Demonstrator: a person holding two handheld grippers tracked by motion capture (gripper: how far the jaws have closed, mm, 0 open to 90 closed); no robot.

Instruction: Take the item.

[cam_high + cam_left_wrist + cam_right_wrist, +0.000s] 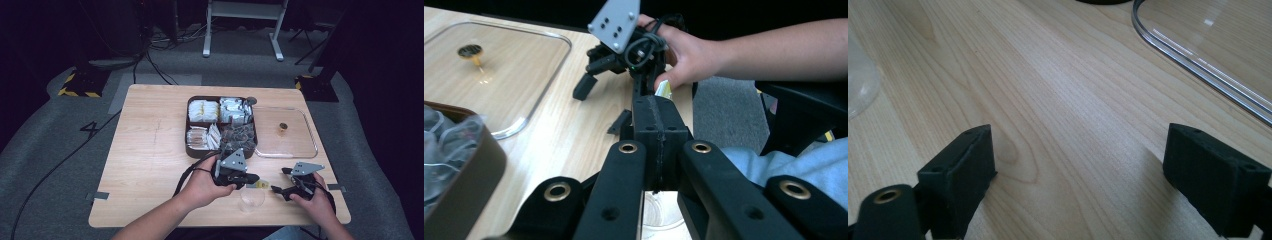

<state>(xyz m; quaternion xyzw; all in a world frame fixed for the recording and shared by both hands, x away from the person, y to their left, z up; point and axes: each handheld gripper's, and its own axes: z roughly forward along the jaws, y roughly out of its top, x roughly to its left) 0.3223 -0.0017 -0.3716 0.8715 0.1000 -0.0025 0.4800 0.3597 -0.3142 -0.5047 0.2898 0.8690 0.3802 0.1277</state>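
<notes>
Small yellow-white packet (664, 89) pinched upright above clear cup (251, 199).

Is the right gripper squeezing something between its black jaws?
No, in the right gripper view the right gripper has its jaws wide apart, with bare wooden table between them.

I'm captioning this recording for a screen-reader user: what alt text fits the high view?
Seen from above, a person's hands hold two black grippers over a wooden table, the left gripper shut near a clear cup, the right gripper open beside it. Behind them sit a brown compartment box of packets and a clear tray with a small gold object.
</notes>
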